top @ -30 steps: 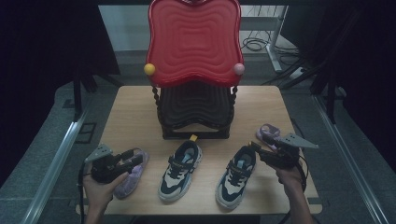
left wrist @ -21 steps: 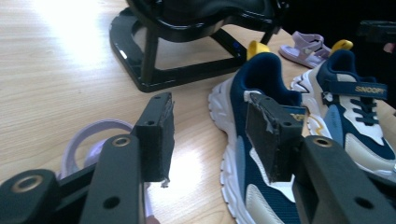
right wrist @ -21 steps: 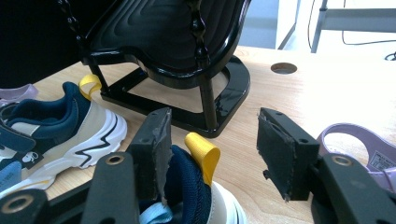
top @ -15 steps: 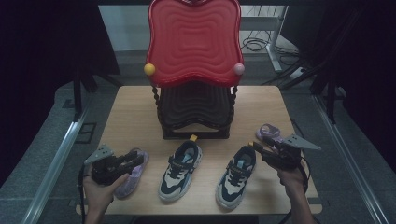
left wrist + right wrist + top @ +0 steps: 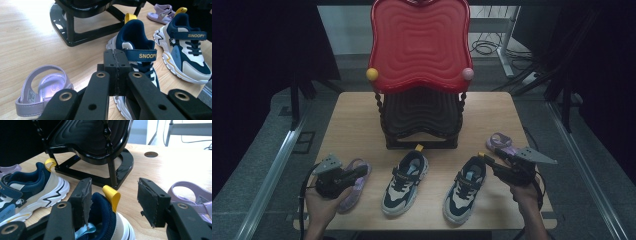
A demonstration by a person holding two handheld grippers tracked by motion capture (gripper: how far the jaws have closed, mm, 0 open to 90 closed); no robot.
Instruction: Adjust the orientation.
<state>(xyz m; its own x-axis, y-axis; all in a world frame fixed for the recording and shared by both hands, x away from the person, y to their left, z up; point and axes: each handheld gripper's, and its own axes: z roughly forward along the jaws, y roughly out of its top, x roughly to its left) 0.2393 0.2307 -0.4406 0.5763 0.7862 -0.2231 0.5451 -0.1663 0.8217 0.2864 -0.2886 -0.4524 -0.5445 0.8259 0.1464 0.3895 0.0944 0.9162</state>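
Observation:
Two navy-and-white sneakers (image 5: 404,182) (image 5: 464,187) lie side by side near the table's front. A purple sandal (image 5: 357,189) lies at the front left, and my left gripper (image 5: 362,172) hovers over it. In the left gripper view its jaws (image 5: 116,72) have just closed pad to pad with nothing between them, the sandal (image 5: 45,85) lying below. My right gripper (image 5: 484,157) is open at the right sneaker's heel (image 5: 105,212). Its jaws have narrowed slightly; the yellow pull tab (image 5: 111,193) stands between the pads, and the right pad (image 5: 150,202) is clear of it.
A black stand (image 5: 422,120) with a red wavy panel (image 5: 419,45) occupies the table's middle and back. A second purple sandal (image 5: 499,142) lies just beyond my right gripper. The table's front edge is close below both hands.
The left gripper's jaws have gone from open to shut, with nothing taken hold of. Both hands and all the shoes stay where they were.

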